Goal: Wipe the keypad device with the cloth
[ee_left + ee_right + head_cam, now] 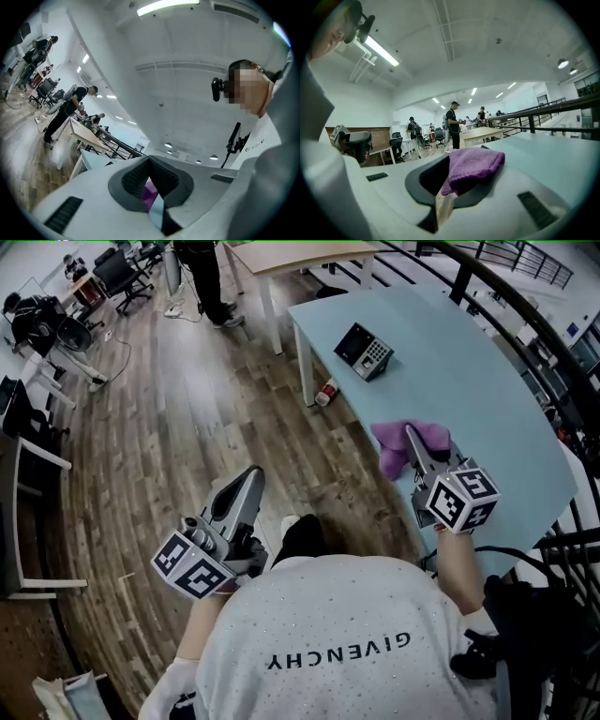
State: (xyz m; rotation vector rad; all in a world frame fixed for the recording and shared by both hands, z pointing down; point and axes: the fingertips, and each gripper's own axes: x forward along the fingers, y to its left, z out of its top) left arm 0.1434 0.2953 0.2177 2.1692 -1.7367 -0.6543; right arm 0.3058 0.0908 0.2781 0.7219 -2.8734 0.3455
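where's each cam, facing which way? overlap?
Head view: on the head, steeply down at light blue table and black keypad device; white-shirted torso, left gripper, right gripper show.
Left gripper view: on the left gripper, tilted up at the ceiling; shut jaws, a shoulder.
Right gripper view: on the right gripper, across the table; jaws shut on purple knitted cloth.
Shared: cloth and table in head and right gripper views.

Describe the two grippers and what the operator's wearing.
The left gripper and right gripper are matching light grey shells that taper toward the jaws, with dark textured pads inside and dark slot vents. Each carries a marker cube of black-and-white squares at the rear. The person wears a pale speckled top with dark lettering.
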